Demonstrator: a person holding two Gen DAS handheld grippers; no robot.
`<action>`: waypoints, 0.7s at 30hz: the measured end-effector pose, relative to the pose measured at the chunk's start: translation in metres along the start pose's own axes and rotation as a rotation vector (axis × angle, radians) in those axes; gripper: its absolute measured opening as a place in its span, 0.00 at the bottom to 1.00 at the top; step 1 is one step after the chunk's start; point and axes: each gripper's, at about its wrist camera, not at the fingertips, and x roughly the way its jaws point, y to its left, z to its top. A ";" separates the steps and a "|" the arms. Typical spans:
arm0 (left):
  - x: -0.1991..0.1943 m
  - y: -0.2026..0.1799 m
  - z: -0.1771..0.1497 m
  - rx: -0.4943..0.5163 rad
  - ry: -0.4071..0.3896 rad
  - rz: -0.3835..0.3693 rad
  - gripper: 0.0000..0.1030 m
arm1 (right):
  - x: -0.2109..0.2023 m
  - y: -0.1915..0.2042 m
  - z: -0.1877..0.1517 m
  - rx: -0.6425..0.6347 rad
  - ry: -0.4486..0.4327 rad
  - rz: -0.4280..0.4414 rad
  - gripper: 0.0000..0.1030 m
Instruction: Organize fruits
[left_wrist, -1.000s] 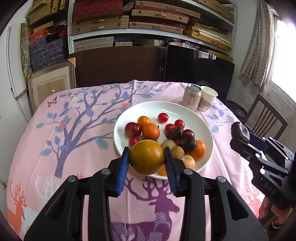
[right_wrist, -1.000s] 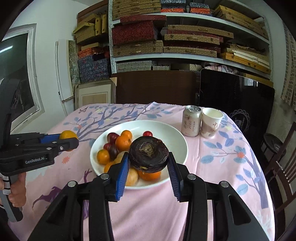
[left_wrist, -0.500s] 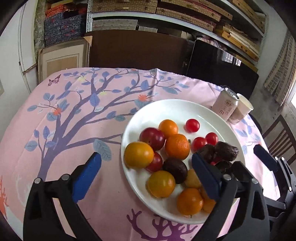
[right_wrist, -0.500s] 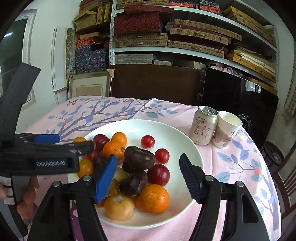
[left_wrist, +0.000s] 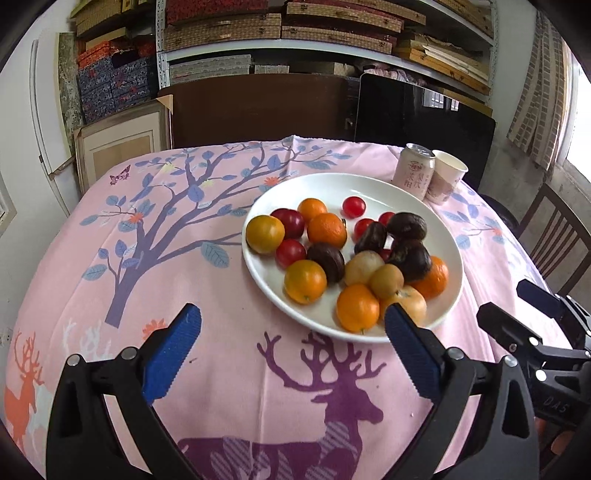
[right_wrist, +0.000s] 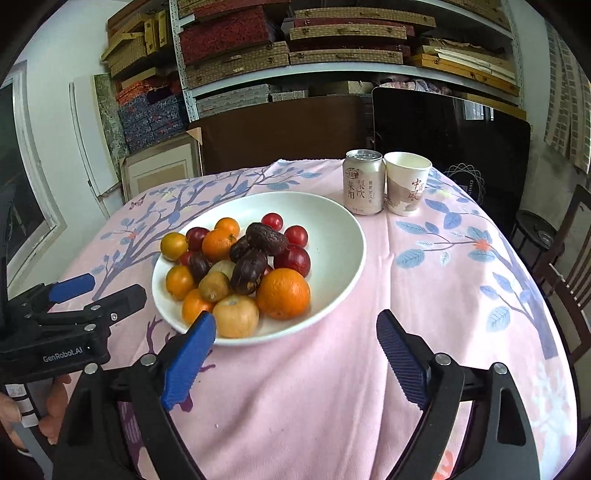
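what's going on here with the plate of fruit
A person is sorting fruit with a handheld gripper in each hand. The left gripper and right gripper both hold nothing; the right one's jaws are opening wider. All the fruit, oranges, small red tomatoes and dark wrinkled pieces, sits piled on the white plate on the pink tablecloth. A drink can and a paper cup stand just behind the plate.
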 end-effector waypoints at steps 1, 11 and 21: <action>-0.006 -0.001 -0.006 0.002 -0.005 0.002 0.95 | -0.004 0.000 -0.005 -0.005 0.003 -0.003 0.90; -0.041 -0.011 -0.054 0.055 0.018 0.033 0.95 | -0.023 0.004 -0.044 0.020 0.067 0.012 0.96; -0.050 -0.003 -0.086 0.025 0.048 0.016 0.95 | -0.028 0.014 -0.073 -0.007 0.109 0.003 0.97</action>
